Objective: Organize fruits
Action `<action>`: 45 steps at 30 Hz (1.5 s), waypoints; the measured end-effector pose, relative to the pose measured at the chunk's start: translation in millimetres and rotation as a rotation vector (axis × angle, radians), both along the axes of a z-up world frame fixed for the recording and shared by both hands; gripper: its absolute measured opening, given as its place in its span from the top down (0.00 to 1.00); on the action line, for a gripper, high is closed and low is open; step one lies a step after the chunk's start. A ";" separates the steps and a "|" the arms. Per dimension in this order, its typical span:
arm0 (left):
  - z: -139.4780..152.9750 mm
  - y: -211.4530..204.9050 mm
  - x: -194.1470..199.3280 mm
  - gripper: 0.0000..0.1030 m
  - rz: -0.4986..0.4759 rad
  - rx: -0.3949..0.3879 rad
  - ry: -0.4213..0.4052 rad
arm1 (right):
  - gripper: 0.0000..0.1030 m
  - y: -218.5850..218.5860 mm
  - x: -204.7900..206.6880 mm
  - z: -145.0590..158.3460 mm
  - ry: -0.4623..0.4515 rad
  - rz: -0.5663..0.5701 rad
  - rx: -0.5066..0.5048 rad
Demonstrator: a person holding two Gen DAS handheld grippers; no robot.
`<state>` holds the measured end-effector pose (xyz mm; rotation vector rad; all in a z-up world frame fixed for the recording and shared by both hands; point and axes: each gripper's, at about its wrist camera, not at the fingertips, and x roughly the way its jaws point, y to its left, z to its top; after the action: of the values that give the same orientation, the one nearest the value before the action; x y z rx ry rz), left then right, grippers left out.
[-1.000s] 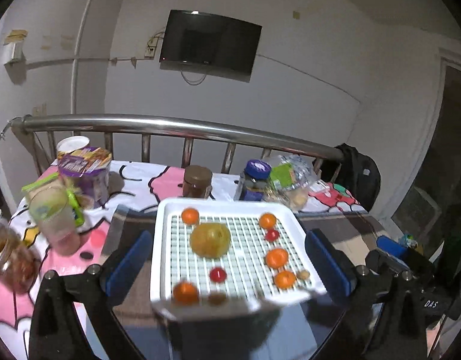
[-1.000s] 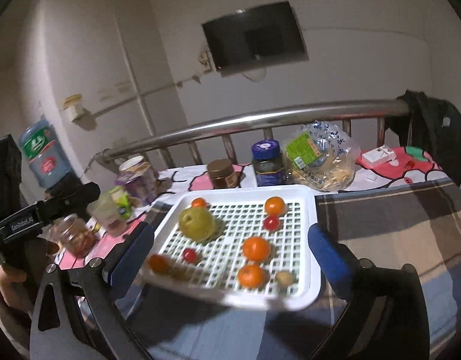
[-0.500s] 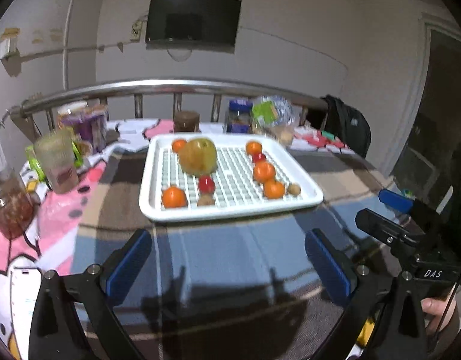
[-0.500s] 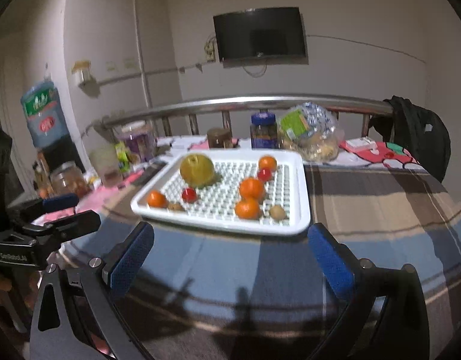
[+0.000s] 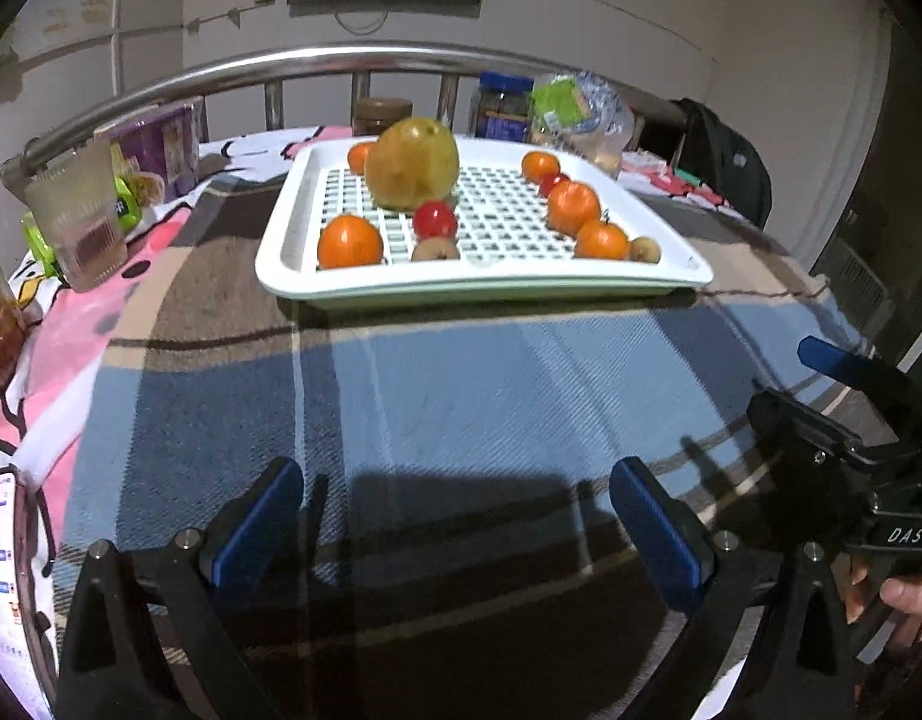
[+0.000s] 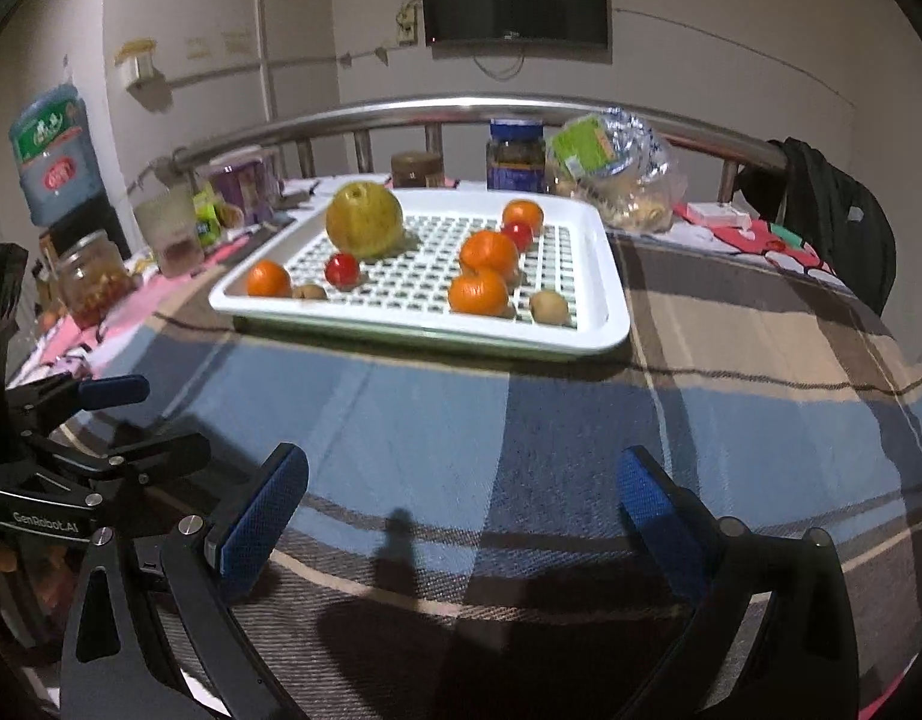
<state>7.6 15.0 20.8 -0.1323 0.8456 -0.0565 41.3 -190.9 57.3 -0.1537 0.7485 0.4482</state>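
Observation:
A white slotted tray lies on the plaid blanket ahead of both grippers. On it are a large yellow-green pear, several oranges, small red fruits and small brown fruits. My left gripper is open and empty, low over the blanket, well short of the tray. My right gripper is open and empty too, at the same distance. Each gripper shows at the edge of the other's view.
Behind the tray stand jars, a plastic bag of food, a purple tub and a cup along a steel rail. A phone lies at the left edge. A backpack hangs at the right.
Both grippers have dropped and pulled back from above the tray to low over the blanket. The tray now lies flat farther ahead. Both stay open.

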 end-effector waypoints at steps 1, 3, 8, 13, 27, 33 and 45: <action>-1.7 -0.4 1.4 0.00 0.004 0.002 0.006 | 0.00 0.6 1.4 -2.1 0.006 -0.004 -0.005; -5.4 1.5 3.9 0.00 0.004 -0.002 0.016 | 0.00 1.1 5.1 -8.0 0.025 -0.017 -0.013; -13.6 5.2 9.8 0.00 0.010 -0.004 0.045 | 0.00 3.6 11.8 -18.0 0.055 -0.035 -0.042; -17.4 2.9 12.0 0.00 0.010 0.009 0.053 | 0.00 5.2 15.7 -25.6 0.077 -0.044 -0.062; -20.9 -4.6 16.2 0.00 0.011 0.085 0.082 | 0.00 7.4 27.8 -43.9 0.169 -0.102 -0.152; -22.3 -8.7 17.6 0.00 0.011 0.120 0.093 | 0.00 4.0 28.4 -45.0 0.187 -0.105 -0.129; -22.1 -8.9 17.7 0.00 0.013 0.124 0.095 | 0.00 5.0 28.5 -45.1 0.189 -0.105 -0.129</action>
<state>25.3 6.1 -1.3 -0.0236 0.9403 0.0144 69.8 -185.9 12.1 -0.1939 0.9668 0.3173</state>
